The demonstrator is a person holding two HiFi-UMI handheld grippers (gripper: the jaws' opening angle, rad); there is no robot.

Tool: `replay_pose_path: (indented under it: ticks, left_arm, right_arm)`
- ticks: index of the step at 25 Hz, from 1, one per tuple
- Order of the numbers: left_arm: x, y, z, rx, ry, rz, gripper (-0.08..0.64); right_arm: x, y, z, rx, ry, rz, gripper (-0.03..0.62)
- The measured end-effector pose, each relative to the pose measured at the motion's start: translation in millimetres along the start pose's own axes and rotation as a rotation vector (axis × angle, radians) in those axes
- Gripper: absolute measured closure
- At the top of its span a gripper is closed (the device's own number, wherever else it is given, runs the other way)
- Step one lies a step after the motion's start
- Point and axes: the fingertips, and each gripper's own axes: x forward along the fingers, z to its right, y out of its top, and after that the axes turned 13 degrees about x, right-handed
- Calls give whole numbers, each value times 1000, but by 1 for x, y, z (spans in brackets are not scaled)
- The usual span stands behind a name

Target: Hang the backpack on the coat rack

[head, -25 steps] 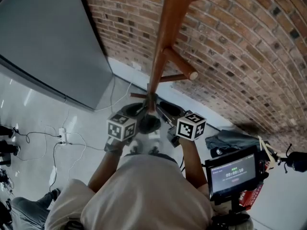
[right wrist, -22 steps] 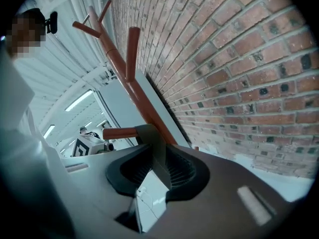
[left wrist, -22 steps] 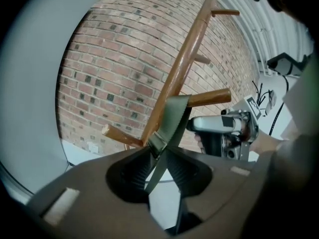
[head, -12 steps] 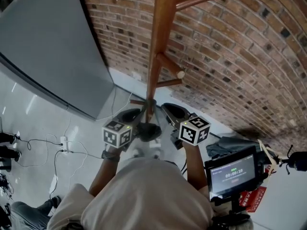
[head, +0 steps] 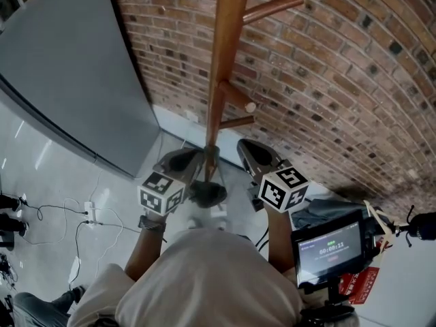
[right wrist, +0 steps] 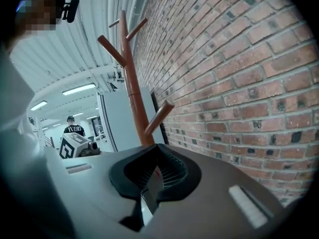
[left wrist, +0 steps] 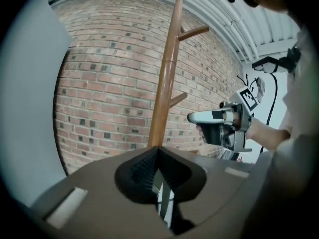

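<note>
The brick wall point(head: 327, 80) and a grey panel point(head: 61, 67) fill the background. The wooden coat rack point(head: 225, 46) stands in front of them, with its top cut off in the head view. The backpack point(head: 208, 193) is low between the two grippers, just in front of the rack's pole. Only a dark rounded part of it shows; the rest is hidden under the grippers and the person's body. It is probably soft and sagging, with some weight, so the good place to hold it is a strap or the top loop, which must then go over a peg point(head: 238, 99). The left gripper point(left wrist: 157, 151) is clenched, and the right gripper point(right wrist: 156, 147) also. Each one pinches a thin band between its pads, which seems to be a strap of the backpack. A dark bundle point(head: 327, 199) on the floor at the right is not possible to identify.
</note>
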Motion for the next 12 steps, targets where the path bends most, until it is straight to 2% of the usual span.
replay_pose_path:
  ticks: [5,12]
  left_arm:
    - [-11,40,-10,68,34,69,560]
    - [-25,93,-11,171,51,163,561]
  right_arm:
    - [-10,26,-14,-28,1,55,589]
    - [-21,58,-36,-136,9,126,589]
